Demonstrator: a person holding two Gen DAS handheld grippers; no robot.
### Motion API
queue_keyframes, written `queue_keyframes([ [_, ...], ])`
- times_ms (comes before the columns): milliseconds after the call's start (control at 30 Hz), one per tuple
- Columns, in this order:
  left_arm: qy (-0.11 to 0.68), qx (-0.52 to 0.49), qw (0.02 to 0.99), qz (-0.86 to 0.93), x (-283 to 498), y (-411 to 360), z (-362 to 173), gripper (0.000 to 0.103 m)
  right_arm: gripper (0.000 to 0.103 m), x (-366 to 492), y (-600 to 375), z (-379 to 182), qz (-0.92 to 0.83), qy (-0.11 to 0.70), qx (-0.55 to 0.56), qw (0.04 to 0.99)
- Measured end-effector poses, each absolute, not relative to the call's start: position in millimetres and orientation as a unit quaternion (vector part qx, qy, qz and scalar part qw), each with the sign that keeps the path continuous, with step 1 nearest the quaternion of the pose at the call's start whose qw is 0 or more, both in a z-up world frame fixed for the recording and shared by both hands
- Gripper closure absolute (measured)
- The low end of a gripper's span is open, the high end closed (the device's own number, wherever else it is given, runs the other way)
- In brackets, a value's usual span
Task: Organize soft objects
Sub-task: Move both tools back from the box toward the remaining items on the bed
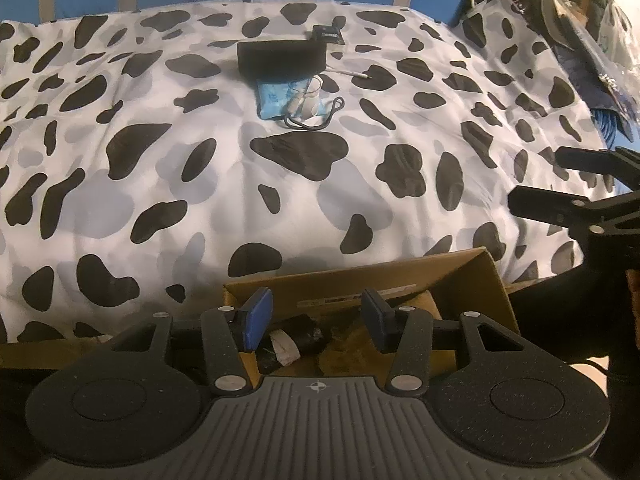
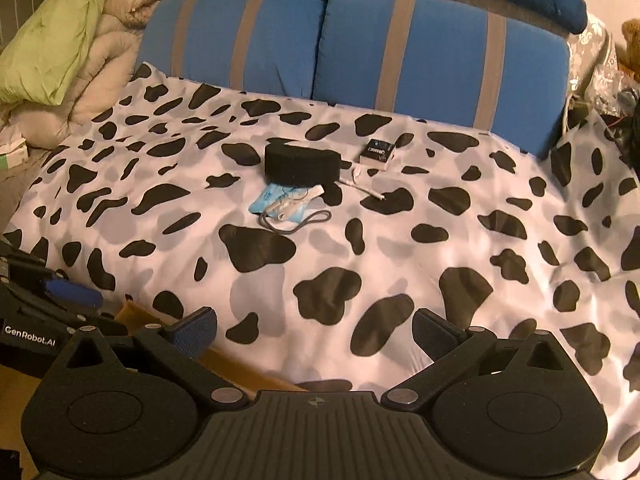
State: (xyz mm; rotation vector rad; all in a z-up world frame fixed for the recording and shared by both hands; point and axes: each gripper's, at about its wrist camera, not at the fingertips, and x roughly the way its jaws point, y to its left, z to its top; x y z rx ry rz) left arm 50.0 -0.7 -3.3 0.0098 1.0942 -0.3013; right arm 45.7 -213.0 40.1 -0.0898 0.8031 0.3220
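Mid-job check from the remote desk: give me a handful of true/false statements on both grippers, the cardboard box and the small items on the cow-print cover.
1. The left gripper hangs over the open cardboard box with its jaws apart and nothing between them. True.
2. The right gripper is clamped on a blue pillow. False: its jaws stand wide open and empty above the cow-print cover.
3. The black case lies on the cover in front of the blue striped cushions. True.
4. The light blue packet sits inside the box. False: it lies on the cover just in front of the black case.
5. The box is empty. False: dark items lie in it.
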Motion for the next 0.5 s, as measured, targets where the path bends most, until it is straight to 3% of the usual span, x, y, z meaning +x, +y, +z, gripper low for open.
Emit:
queue_keyframes([
  [500,0.516,-0.019,0.841,-0.161,69.9,-1.6,-1.2,0.055,0.0,53.3,-213.2,57.4,0.159,0.286,-0.043,0.944],
])
